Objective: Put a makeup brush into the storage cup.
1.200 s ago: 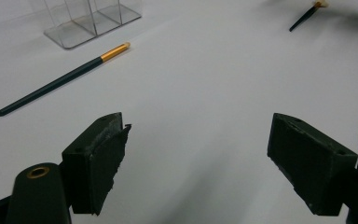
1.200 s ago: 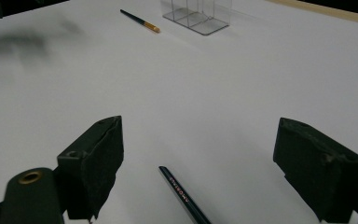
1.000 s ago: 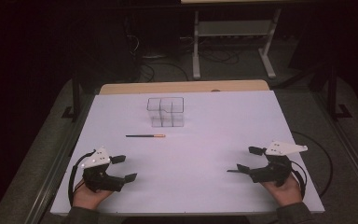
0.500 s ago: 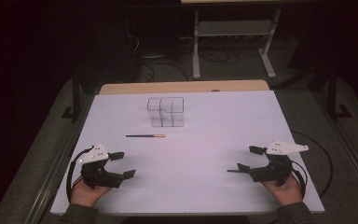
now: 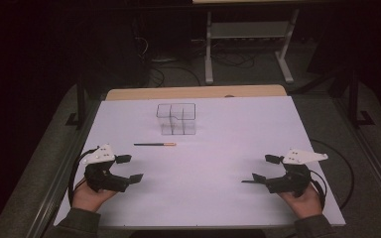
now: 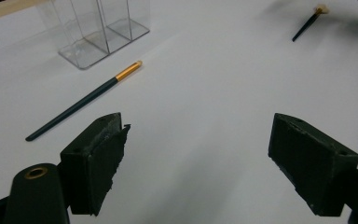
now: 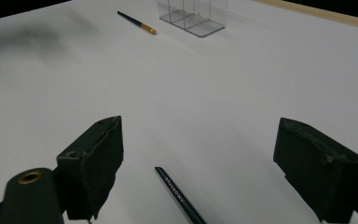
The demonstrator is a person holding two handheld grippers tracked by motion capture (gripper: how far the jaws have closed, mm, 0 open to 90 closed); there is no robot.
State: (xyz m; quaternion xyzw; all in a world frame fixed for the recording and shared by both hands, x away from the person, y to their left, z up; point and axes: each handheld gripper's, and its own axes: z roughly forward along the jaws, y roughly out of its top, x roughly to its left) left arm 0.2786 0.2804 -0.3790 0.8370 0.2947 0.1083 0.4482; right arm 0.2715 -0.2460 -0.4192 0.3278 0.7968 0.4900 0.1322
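The left hand-held gripper (image 5: 124, 168) is sitting low at about 8 o'clock on the white worktop (image 5: 218, 148), and its jaws are standing wide open with nothing between them. The right hand-held gripper (image 5: 263, 171) is sitting at about 4 o'clock, also wide open and holding nothing.

A thin dark brush with a gold band (image 5: 155, 144) is lying flat near the middle of the worktop, toward 11 o'clock from the left hand-held gripper and well apart from it. Just past the brush, toward 12 o'clock, a clear plastic box with little compartments (image 5: 176, 119) is standing upright (it looks see-through all over).

In the right gripper view, a second dark brush handle with tiny writing (image 7: 179, 196) is lying on the worktop between the open jaws, not touching either of them.
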